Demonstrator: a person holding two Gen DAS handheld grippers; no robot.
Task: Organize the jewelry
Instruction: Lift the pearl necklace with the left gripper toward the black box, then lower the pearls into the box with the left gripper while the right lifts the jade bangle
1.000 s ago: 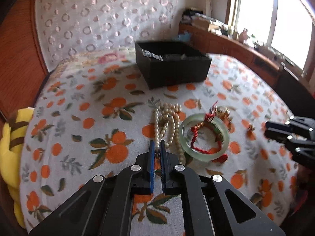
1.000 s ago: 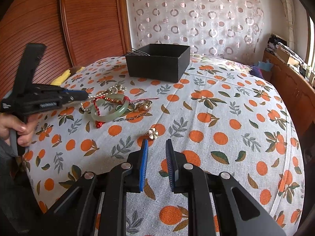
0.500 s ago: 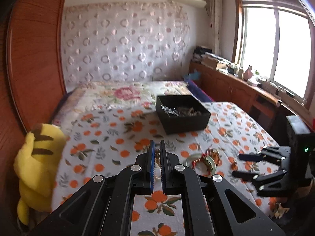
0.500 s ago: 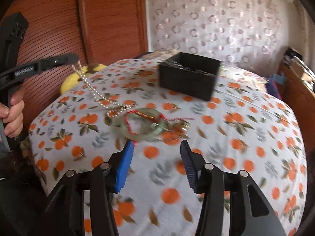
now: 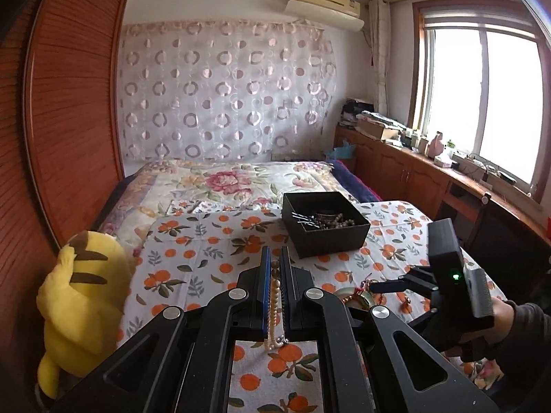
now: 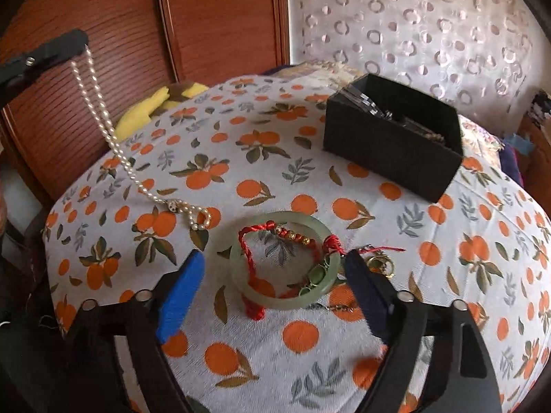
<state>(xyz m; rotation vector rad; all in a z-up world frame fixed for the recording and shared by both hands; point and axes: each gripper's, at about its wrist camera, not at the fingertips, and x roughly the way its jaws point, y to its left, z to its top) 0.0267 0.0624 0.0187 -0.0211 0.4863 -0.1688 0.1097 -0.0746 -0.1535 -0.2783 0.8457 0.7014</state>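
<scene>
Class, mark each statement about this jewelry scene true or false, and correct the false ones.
1. The left claw is shut on the pearl necklace. True.
2. The whole necklace hangs in the air. False: its lower end lies on the tablecloth.
3. The right claw is open around the jade bangle. True.
4. The black box is empty. False: it holds hairpins and beads.
5. A red cord bracelet lies across the bangle. True.
</scene>
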